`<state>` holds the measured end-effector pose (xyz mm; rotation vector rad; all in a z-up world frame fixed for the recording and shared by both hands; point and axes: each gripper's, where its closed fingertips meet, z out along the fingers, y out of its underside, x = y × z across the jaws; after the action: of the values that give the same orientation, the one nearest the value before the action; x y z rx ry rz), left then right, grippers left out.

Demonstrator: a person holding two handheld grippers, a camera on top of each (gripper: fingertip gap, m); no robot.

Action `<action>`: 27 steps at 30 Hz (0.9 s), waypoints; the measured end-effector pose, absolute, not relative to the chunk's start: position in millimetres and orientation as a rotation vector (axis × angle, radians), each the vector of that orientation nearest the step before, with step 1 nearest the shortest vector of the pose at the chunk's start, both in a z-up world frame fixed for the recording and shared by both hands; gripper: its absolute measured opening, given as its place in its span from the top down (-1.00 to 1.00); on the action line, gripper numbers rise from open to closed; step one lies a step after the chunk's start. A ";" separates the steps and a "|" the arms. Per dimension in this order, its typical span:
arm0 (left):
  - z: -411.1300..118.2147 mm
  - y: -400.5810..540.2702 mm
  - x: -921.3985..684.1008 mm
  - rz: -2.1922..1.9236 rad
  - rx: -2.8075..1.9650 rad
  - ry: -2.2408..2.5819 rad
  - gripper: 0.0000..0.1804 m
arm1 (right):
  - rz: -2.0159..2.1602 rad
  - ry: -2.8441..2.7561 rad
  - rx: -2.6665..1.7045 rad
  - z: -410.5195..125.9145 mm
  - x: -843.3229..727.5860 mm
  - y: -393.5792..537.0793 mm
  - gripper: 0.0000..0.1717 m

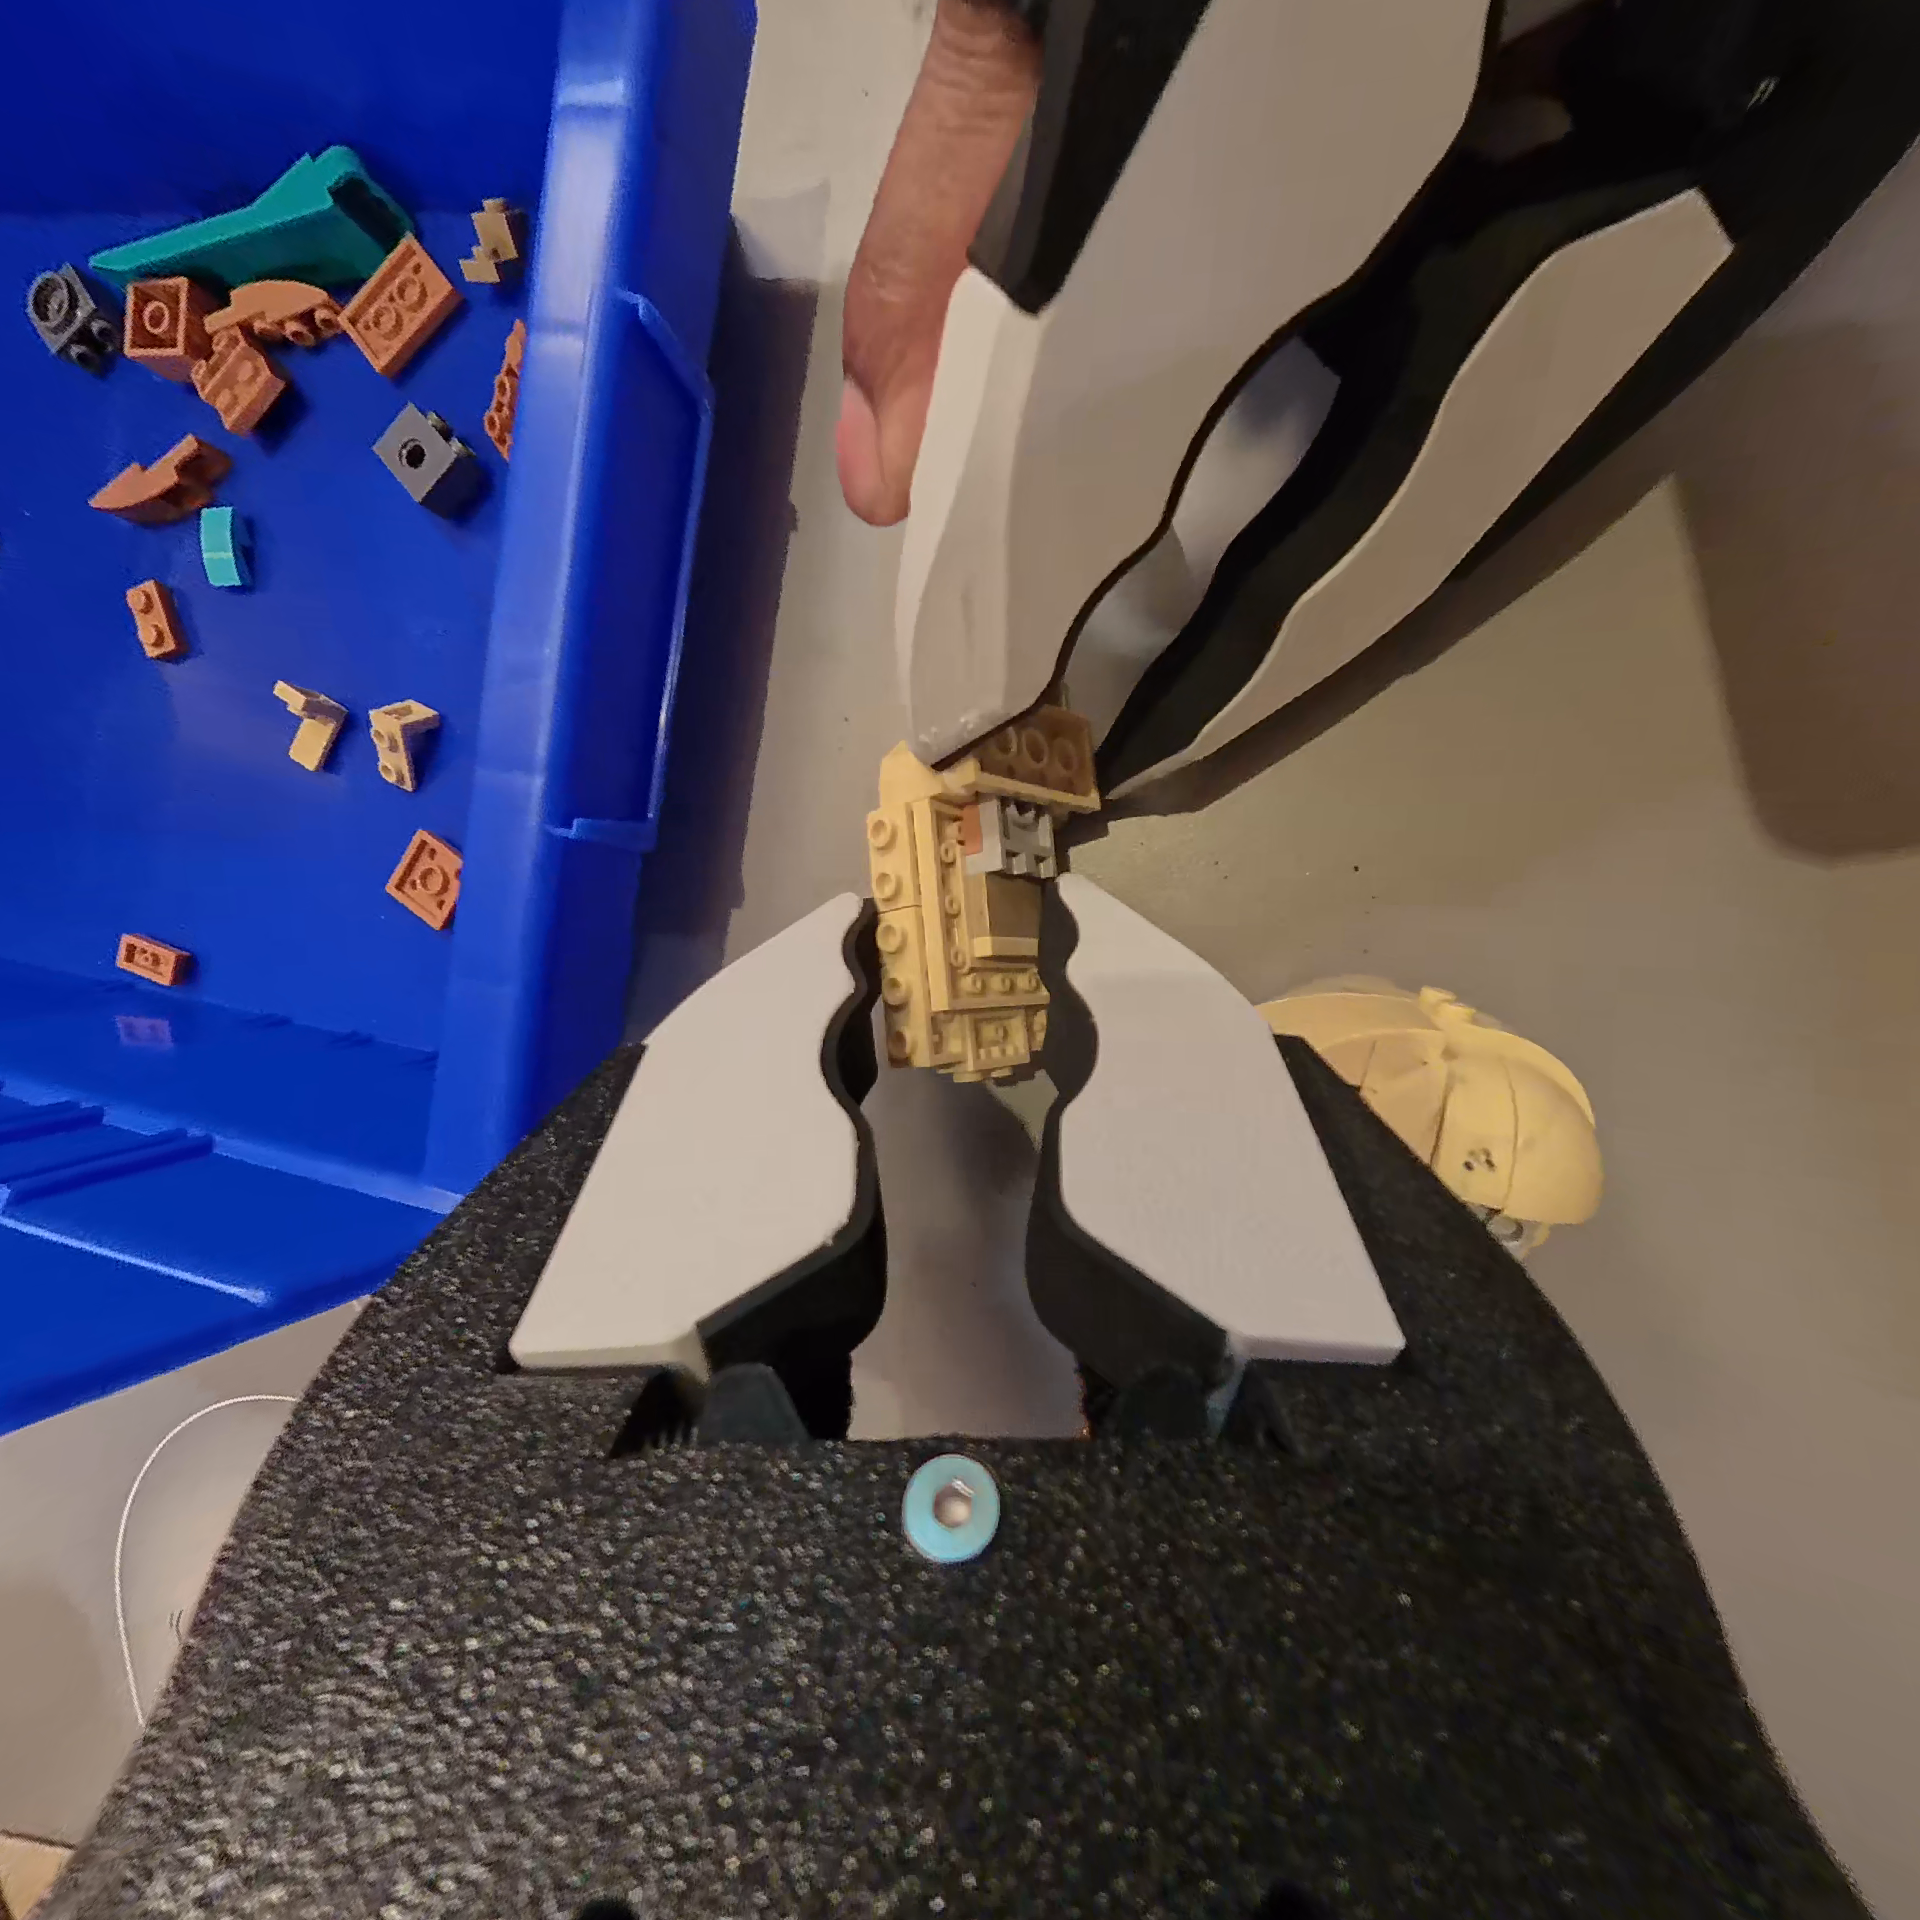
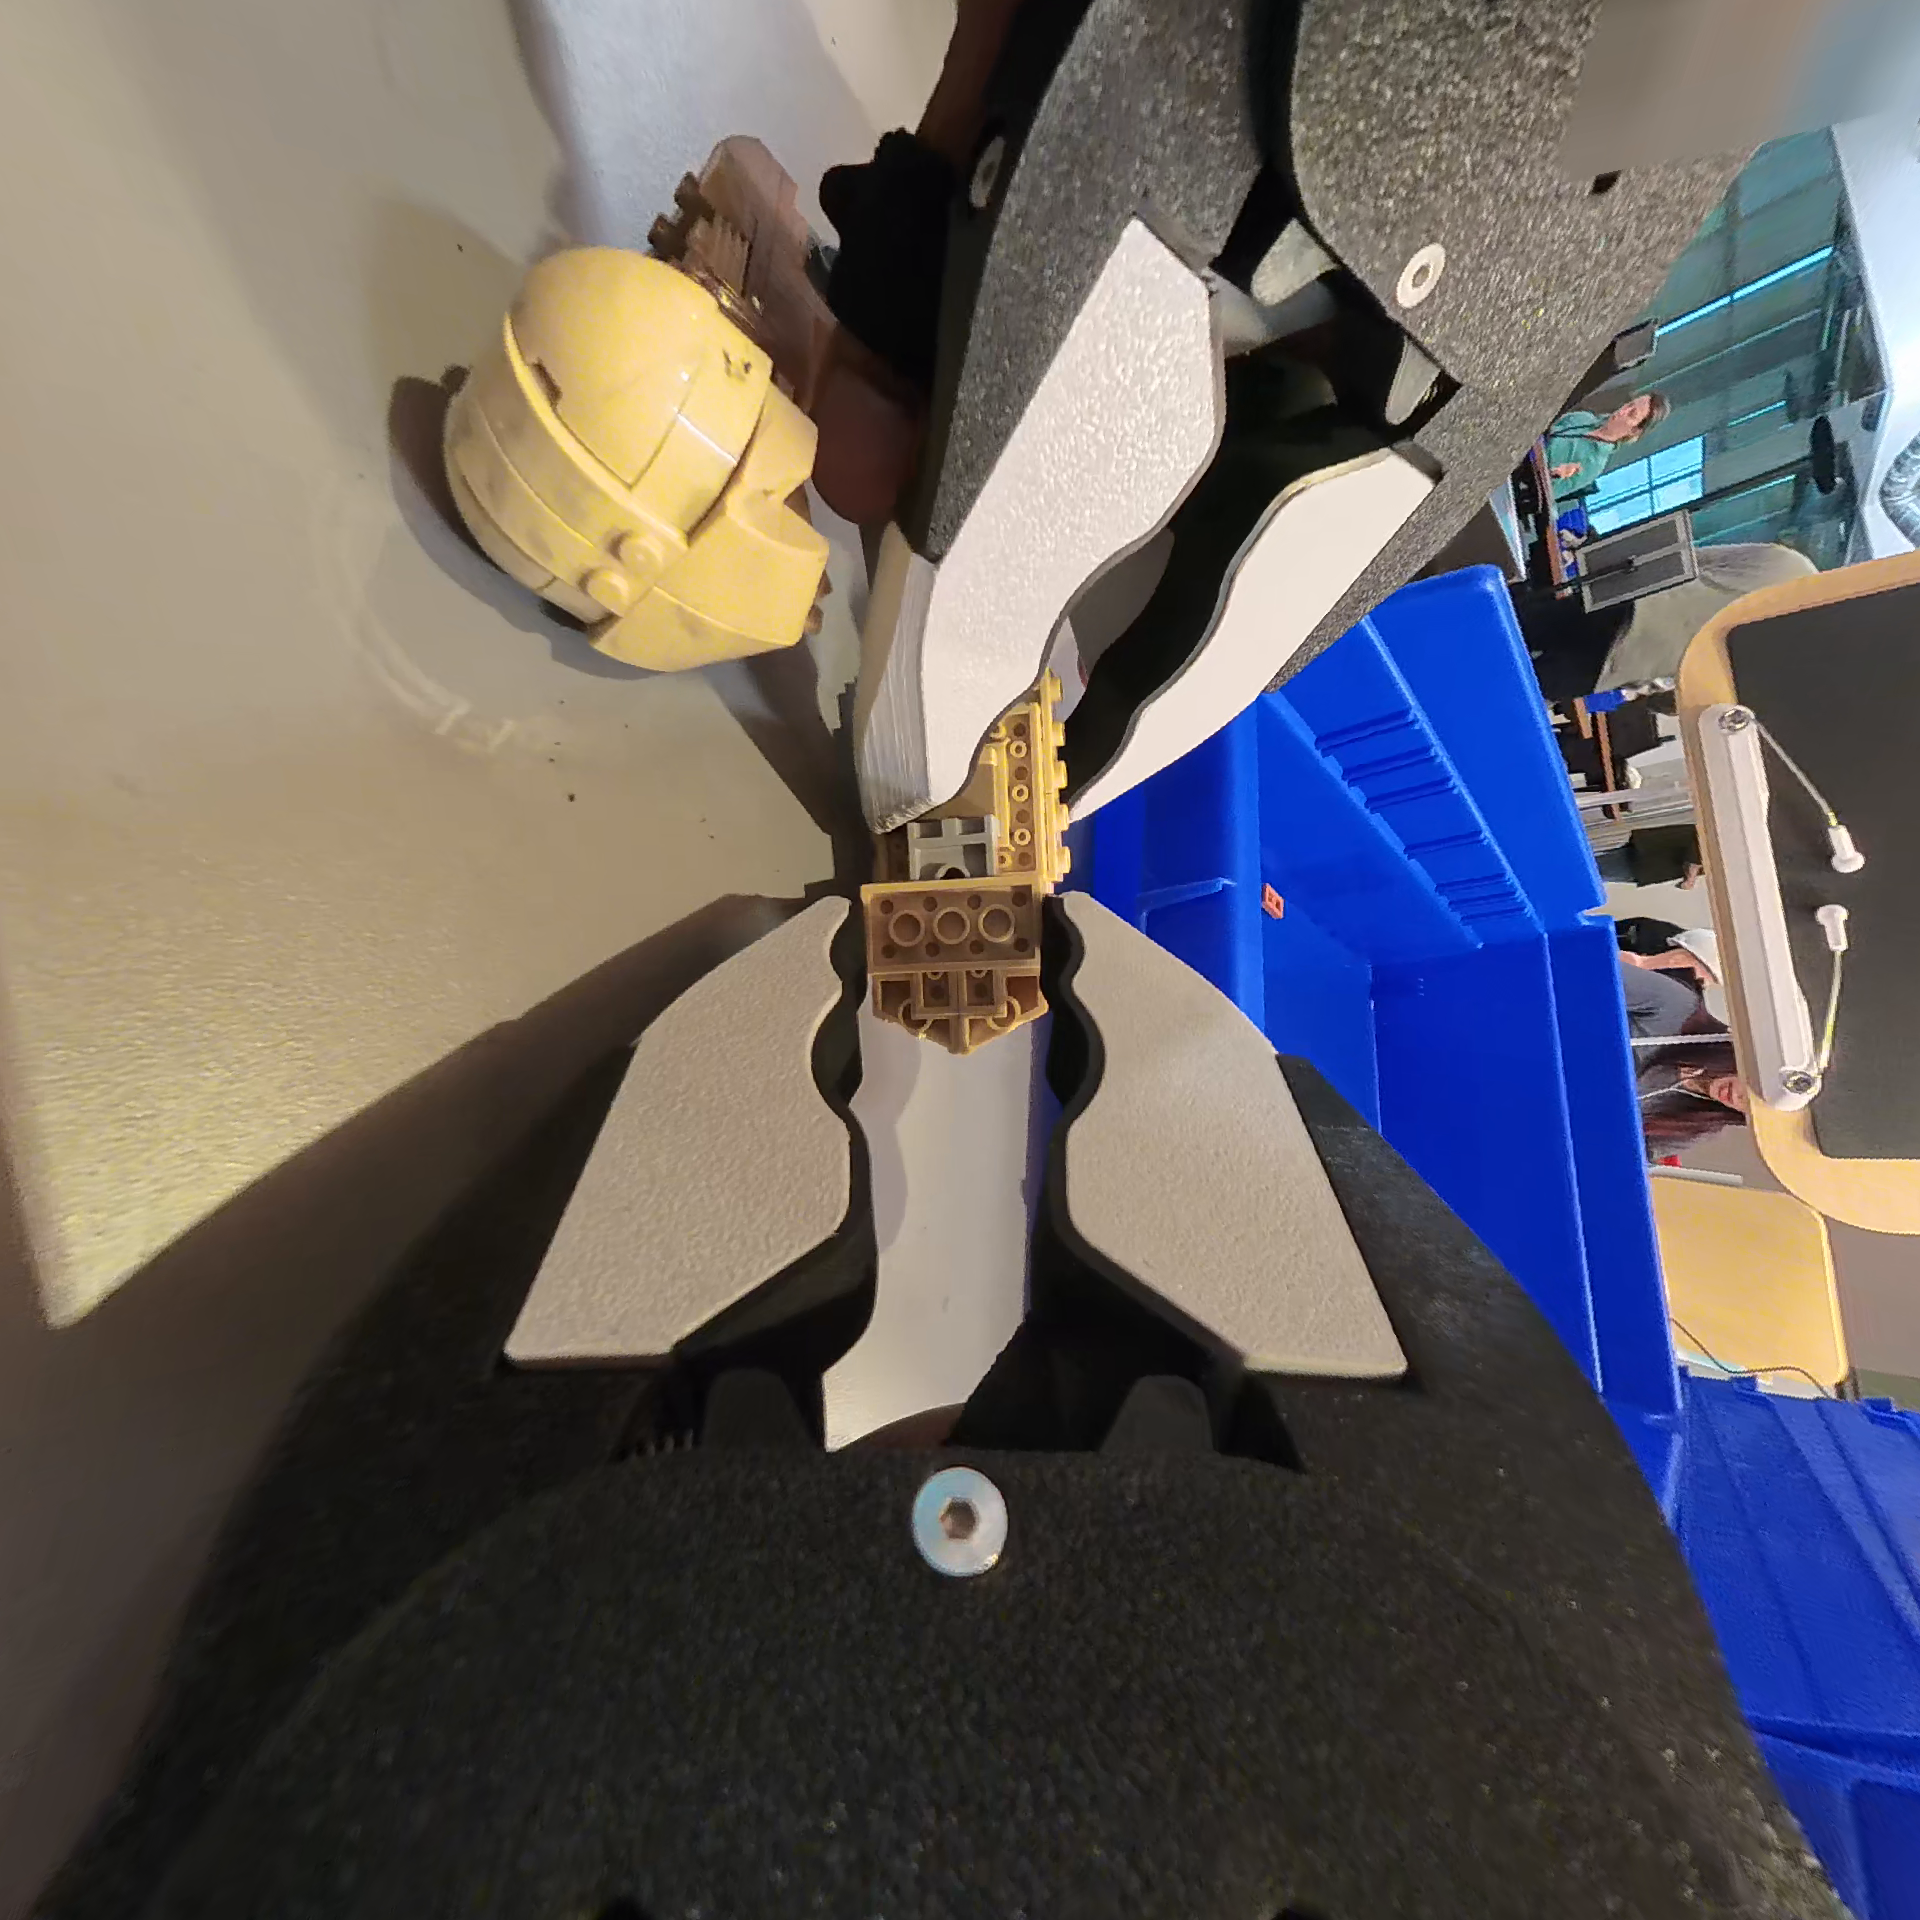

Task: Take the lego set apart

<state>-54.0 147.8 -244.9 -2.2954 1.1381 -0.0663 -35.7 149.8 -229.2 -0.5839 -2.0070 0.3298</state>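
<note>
The tan brick build [image 1: 961, 925] hangs above the bench [image 1: 1455, 831], held at both ends. The left hand-held gripper [image 1: 961, 935] is narrowed onto its long body, both pads pressed on the sides. The right hand-held gripper [image 2: 951, 966] is narrowed onto the darker tan plate [image 2: 951, 935] at the far end, pads tight on its two edges; in the left wrist view that plate [image 1: 1039, 753] sits skewed across the top of the body, beside a small grey piece [image 1: 1023, 831].

As a judgement: the build is light and stiff, but it is many small pieces pressed together, so it will likely part at the seams under twisting or a hard squeeze. The smooth plastic could slip between pads; flat opposite sides are the safest hold, as both grippers have now, and the studded edge is a poorer one.

A finger [image 1: 914, 312] lies along the right gripper's upper finger. Just left stands a blue bin [image 1: 582, 623] with loose brown, teal, tan and grey bricks [image 1: 395, 301]. On the bench to the right lies a cream domed piece [image 2: 634, 468], near the left gripper, with a brown built part [image 2: 748, 239] behind it.
</note>
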 end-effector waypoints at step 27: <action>-242.1 146.6 -75.3 -0.295 -2.351 0.899 0.60 | 0.143 -1.727 -0.416 -199.4 -38.3 161.4 0.63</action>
<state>-75.3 146.6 -242.1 -2.3512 0.8989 -0.2949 -38.3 161.4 -199.4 -0.4165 -1.7270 0.1432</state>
